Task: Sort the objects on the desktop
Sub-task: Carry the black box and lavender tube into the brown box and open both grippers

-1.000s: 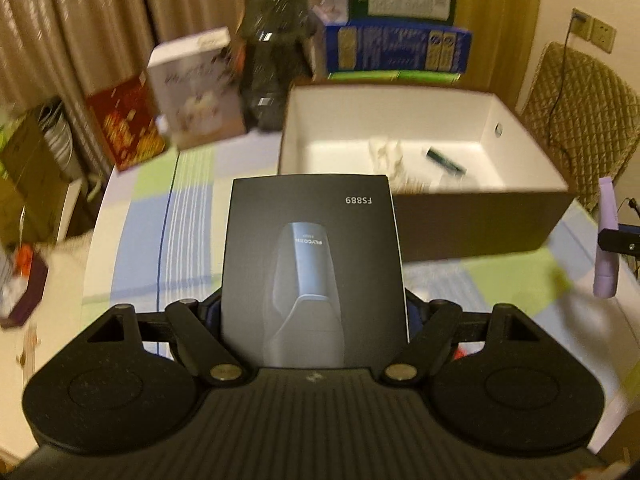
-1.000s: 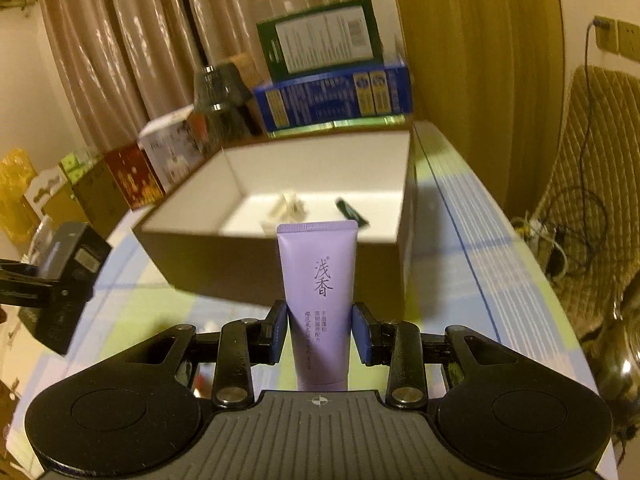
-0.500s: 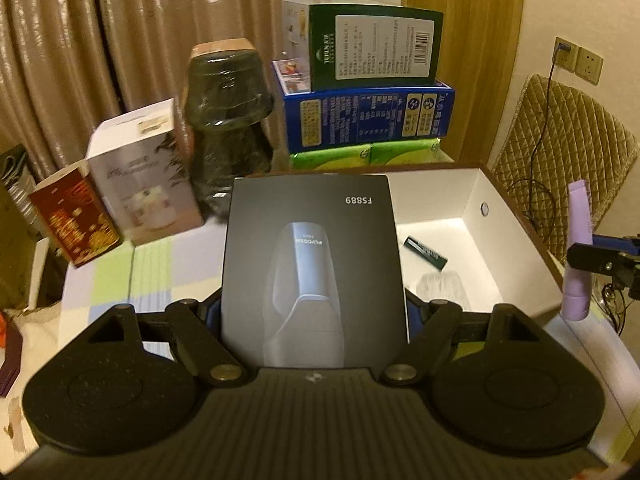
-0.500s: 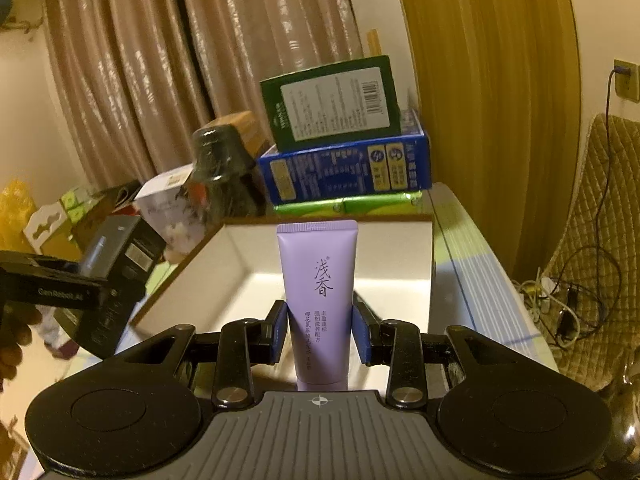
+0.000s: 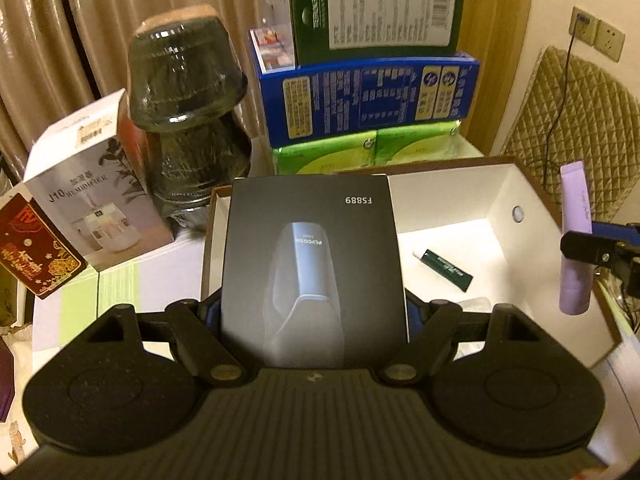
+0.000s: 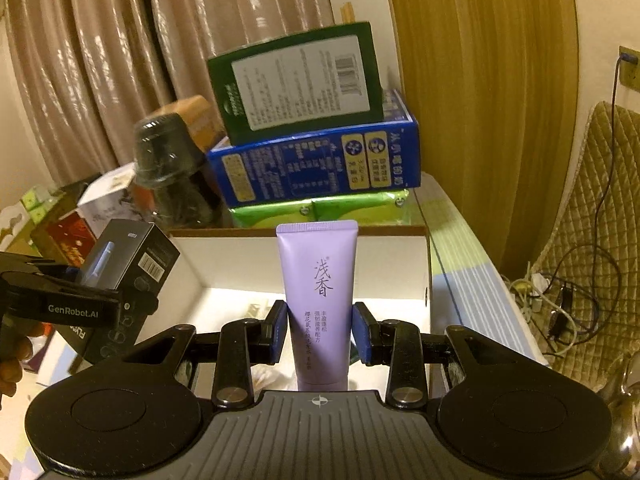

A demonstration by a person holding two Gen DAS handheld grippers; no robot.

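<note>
Both loads now carried over the open white box (image 5: 460, 196), mid-frame; my left gripper (image 5: 314, 312) fingers clamp the black carton (image 5: 312, 256), right gripper (image 6: 320, 338) fingers pinch the purple tube (image 6: 318, 280): release next, I judge.

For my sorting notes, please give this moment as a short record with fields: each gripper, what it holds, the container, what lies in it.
left gripper: shut on black FS889 shaver box, held above the storage box
right gripper: shut on purple hand cream tube, cap end toward the camera
container: white-lined open storage box on the table
inside container: dark green small tube; a pale item, partly hidden
behind container: stacked green, blue and lime cartons
</note>
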